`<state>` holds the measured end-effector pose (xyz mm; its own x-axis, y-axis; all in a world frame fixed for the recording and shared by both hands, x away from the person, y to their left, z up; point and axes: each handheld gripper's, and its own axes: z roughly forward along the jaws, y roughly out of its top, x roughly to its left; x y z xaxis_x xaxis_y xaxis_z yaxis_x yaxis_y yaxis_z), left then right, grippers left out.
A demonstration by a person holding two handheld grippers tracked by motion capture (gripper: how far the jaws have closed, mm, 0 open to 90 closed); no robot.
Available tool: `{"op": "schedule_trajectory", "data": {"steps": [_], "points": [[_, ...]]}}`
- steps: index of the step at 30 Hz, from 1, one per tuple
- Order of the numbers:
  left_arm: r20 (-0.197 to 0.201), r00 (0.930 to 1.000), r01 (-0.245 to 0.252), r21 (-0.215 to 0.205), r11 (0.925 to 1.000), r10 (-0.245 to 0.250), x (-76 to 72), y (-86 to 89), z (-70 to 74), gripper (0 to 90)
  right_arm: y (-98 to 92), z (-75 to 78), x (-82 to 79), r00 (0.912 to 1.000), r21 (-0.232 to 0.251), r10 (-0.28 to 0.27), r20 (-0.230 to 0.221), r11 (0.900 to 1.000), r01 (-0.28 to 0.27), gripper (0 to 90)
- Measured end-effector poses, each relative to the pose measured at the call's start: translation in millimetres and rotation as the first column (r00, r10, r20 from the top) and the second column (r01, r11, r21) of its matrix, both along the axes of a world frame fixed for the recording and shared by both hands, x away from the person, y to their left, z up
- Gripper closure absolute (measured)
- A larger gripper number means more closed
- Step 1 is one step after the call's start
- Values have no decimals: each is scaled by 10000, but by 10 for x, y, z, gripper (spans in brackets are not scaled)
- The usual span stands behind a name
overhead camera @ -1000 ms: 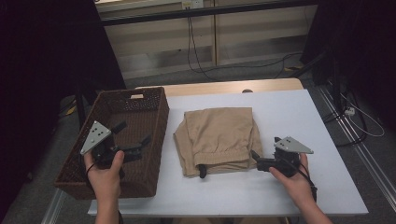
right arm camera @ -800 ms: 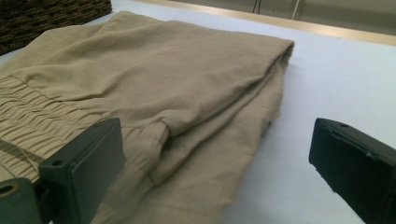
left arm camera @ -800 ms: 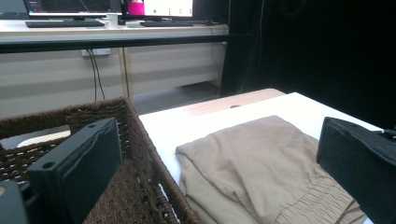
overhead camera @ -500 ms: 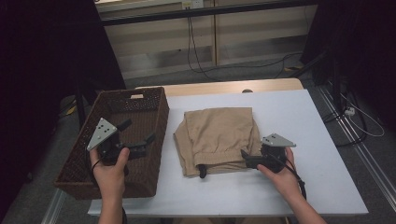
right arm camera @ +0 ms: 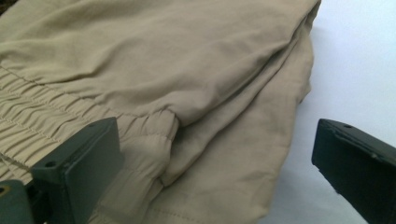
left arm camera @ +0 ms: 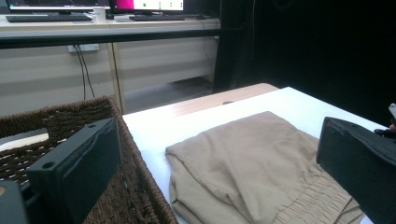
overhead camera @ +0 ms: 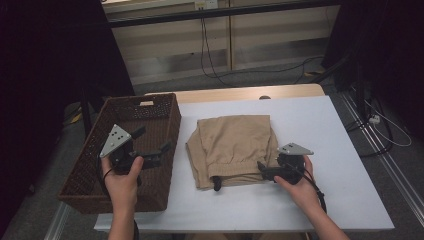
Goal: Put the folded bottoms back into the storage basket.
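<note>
Folded beige trousers (overhead camera: 232, 147) lie on the middle of the white table (overhead camera: 330, 130), elastic waistband toward the near edge. In the left gripper view the trousers (left arm camera: 252, 163) sit ahead and to the right. My left gripper (overhead camera: 152, 141) hovers open over the wicker basket (overhead camera: 90, 165), jaws pointing right toward the cloth and holding nothing. My right gripper (overhead camera: 262, 171) is open at the trousers' near right corner. In the right gripper view its left jaw hangs over the waistband folds (right arm camera: 154, 140) and its right jaw over bare table; whether either touches is unclear.
The brown wicker basket (left arm camera: 140, 196) stands at the table's left edge, its rim next to the trousers. A black drawstring end (overhead camera: 216, 186) pokes out at the near hem. Behind the table are a bench (left arm camera: 116, 28), cables on the floor and dark curtains.
My right gripper has slid left until its jaws reach the trousers' near right corner. My left gripper has drifted right and slightly forward over the basket.
</note>
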<state>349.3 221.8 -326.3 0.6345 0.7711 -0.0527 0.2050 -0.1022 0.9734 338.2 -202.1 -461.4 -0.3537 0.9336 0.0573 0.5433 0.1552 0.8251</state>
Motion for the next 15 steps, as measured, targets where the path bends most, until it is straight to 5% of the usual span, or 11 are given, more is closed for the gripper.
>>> {"op": "schedule_trajectory", "data": {"steps": [6, 15], "points": [[-39, 10000, 36, 64, 10000, -36, 9, -20, -9, 3, 85, -11, 40, 9987, -285, -162, -489, 9995, 148, 3], [-87, 10000, 42, 107, 9999, -42, 24, -43, -33, 3, 61, -34, 63, 9934, 135, -298, -1107, 9994, 314, 21]]}}
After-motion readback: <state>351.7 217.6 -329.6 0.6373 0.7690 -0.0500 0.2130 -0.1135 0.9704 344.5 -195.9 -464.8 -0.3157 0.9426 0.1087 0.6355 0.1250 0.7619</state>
